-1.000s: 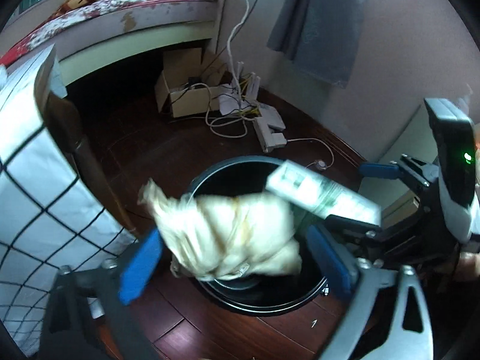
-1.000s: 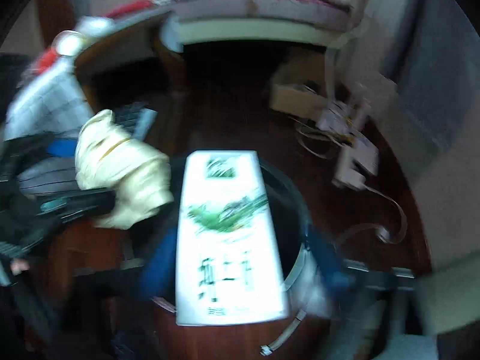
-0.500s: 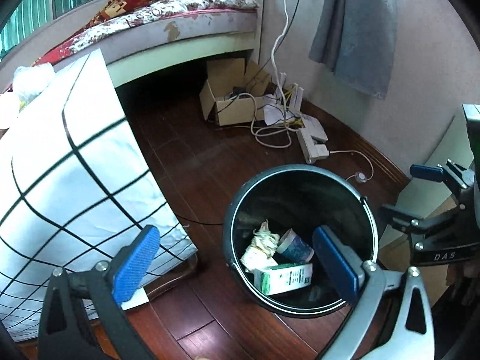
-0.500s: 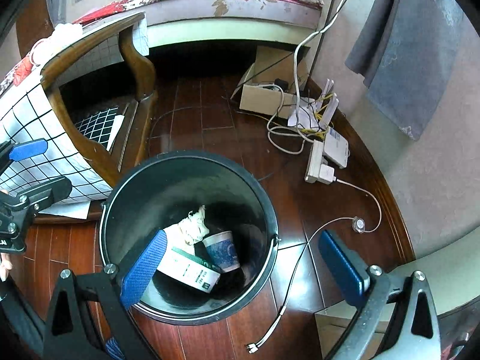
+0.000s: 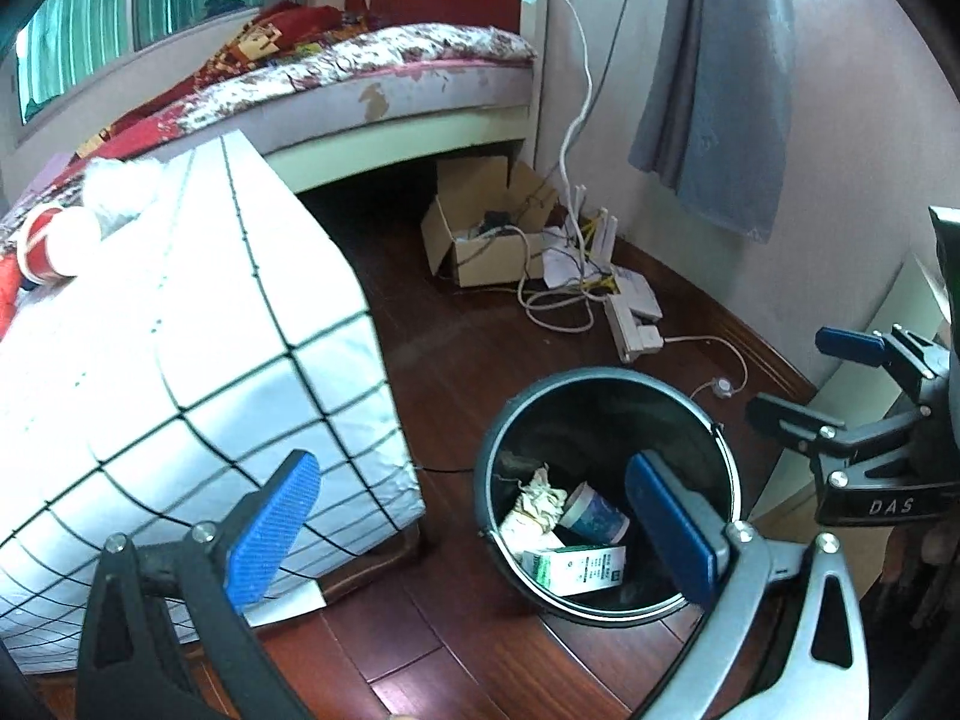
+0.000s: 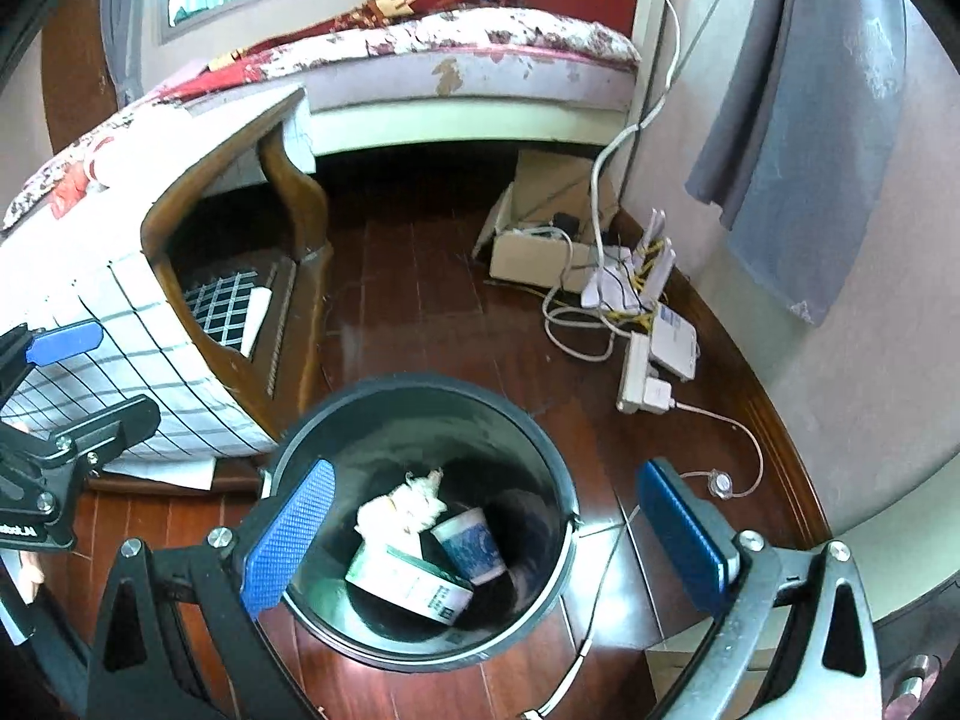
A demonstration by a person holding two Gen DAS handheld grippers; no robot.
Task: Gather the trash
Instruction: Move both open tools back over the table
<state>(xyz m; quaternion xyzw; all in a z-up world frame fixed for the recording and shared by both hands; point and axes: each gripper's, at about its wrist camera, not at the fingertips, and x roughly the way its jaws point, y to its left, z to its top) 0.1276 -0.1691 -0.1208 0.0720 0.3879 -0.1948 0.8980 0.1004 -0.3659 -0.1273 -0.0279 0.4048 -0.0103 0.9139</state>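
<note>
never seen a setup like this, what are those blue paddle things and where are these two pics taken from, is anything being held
Each picture comes from a camera mounted on a hand-held grasping tool; a person carries one in each hand. The blue paddles are the tool's two fingers. One view looks along the left tool, the other along the right tool, and each tool appears at the edge of the other's view. Both are open and hold nothing. Below them, on the wooden floor, stands a black trash bin. Inside lie a crumpled paper wad, a blue and white cup and a green and white carton.
</note>
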